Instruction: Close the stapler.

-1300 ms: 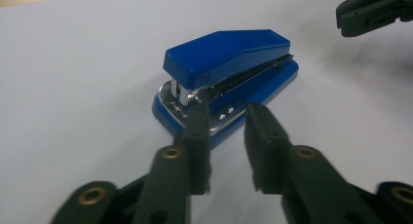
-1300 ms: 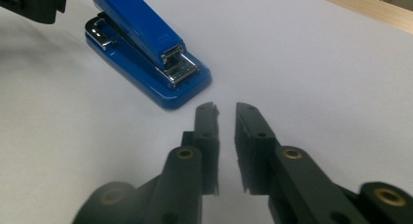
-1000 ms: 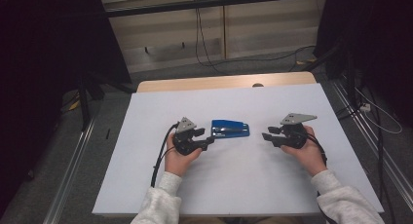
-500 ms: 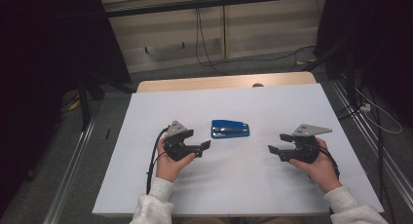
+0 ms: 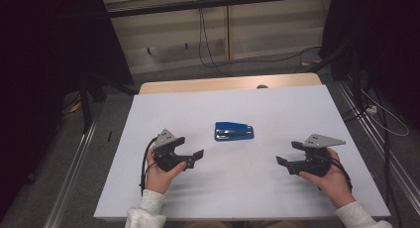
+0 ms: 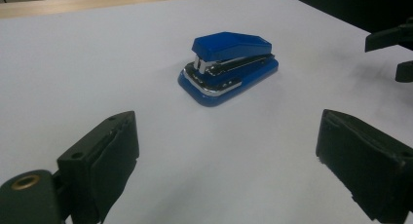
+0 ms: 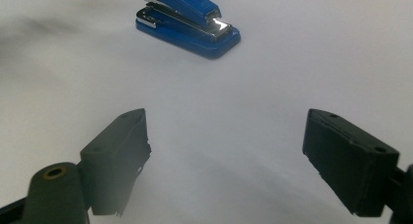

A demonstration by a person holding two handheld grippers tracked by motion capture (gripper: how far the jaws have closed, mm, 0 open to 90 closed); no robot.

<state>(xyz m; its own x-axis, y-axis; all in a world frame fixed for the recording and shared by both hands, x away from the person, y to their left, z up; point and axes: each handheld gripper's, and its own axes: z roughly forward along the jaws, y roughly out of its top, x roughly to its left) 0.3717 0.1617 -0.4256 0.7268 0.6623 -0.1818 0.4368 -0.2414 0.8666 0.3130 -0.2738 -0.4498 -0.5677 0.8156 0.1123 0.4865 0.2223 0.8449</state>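
One blue stapler [image 5: 234,131] on the white table [image 5: 297,114], lying flat near the middle, between the two grippers and a little farther from the person. Two grippers, one in each hand: left gripper [image 5: 194,156] at the left of the stapler, right gripper [image 5: 286,158] at the right, both well apart from it and pointing inward. Jaws of both just been opening, now standing wide, nothing between them but bare table.

Stapler short and compact, with glossy blue top arm and blue base, and a shiny metal strip between them. In the left gripper view [image 6: 228,68] seen from its wider end; in the right gripper view [image 7: 187,20] with bright reflection on the metal front.
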